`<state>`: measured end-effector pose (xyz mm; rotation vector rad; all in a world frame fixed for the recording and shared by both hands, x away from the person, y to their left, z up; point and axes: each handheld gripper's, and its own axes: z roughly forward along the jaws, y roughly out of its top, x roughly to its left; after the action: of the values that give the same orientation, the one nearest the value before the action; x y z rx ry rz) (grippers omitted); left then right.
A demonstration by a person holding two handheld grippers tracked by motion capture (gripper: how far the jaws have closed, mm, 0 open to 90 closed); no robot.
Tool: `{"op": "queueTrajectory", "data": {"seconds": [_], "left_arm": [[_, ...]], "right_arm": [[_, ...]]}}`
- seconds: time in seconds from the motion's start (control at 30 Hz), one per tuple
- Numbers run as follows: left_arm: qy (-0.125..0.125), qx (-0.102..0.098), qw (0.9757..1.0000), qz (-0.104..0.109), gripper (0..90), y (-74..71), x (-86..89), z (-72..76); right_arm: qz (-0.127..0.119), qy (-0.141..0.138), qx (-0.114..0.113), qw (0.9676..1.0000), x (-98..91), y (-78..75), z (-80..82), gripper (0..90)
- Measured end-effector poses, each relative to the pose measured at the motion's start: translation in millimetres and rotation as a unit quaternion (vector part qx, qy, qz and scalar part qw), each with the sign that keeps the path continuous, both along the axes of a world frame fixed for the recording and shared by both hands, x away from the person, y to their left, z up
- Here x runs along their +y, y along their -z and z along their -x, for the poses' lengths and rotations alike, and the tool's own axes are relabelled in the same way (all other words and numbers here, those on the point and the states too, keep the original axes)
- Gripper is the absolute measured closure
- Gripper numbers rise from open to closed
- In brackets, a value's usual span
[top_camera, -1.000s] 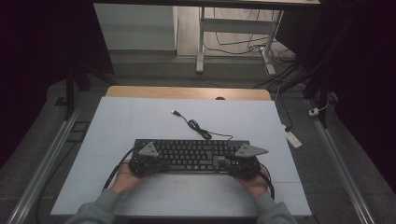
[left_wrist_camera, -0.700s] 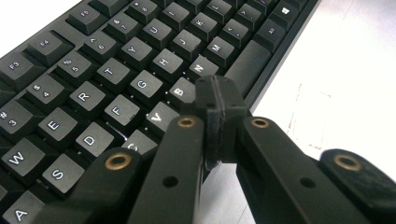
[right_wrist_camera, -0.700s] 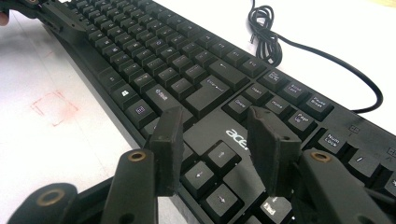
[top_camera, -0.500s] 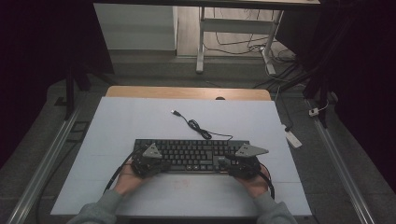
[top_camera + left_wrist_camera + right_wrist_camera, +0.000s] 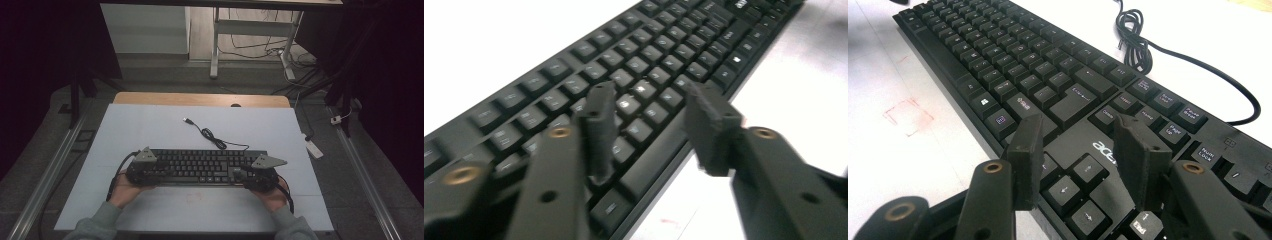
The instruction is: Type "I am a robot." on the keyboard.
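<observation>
White surface (image 5: 150, 130), dark room around it, black keyboard (image 5: 200, 167) lying flat near the person's edge with its USB cable (image 5: 210, 136) trailing away toward the far side. Change: left gripper (image 5: 649, 132) jaws have just been opening from fully closed; they now stand apart over the keys at the keyboard's left end, nothing pinched between them. That gripper view is motion-blurred, so contact with the keycaps is hard to rule out, but it looks like the fingertips sit just above them. Compared with a second ago, the left hand (image 5: 125, 192) has shifted a little at the left end; keyboard itself hasn't moved. Right gripper (image 5: 1080, 150) is wide apart too, poised over the arrow-key block at the right end, gripping nothing. Read: left side has let go or finished a key press, so the keyboard is free on the surface; both ends would need a fresh grasp before any lift.
</observation>
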<state>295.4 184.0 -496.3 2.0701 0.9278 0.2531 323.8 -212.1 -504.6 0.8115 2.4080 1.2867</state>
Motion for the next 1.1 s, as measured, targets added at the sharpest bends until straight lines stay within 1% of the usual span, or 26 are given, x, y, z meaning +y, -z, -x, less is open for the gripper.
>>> {"op": "queueTrajectory", "data": {"seconds": [0.13,0.2,0.3,0.77,0.9,1.1], "left_arm": [[-0.02,0.001,0.9998,0.005,41.8,-1.4,9.7,-0.7],[-0.028,0.0,0.9996,0.009,39.6,-1.8,12.7,-1.1],[-0.03,0.002,0.9995,0.01,38.0,-2.0,15.6,-1.0],[-0.03,-0.001,0.9995,0.011,37.4,-2.5,19.5,-1.5],[-0.035,-0.002,0.9993,0.013,38.6,-2.2,21.5,-2.4],[-0.045,-0.008,0.9989,0.009,41.8,-1.3,25.3,-4.3]], "right_arm": [[0.002,-0.002,-0.002,1.0,0.8,0.5,0.0,53.9],[0.004,-0.002,-0.002,1.0,1.2,0.6,0.2,53.7],[0.005,-0.002,-0.002,1.0,1.5,1.4,0.3,53.7],[0.009,-0.002,-0.005,0.9999,1.2,1.1,0.2,53.5],[0.011,-0.002,-0.004,0.9999,1.3,1.5,-0.2,53.4],[0.013,-0.003,-0.004,0.9999,1.7,2.1,-0.5,53.4]]}}
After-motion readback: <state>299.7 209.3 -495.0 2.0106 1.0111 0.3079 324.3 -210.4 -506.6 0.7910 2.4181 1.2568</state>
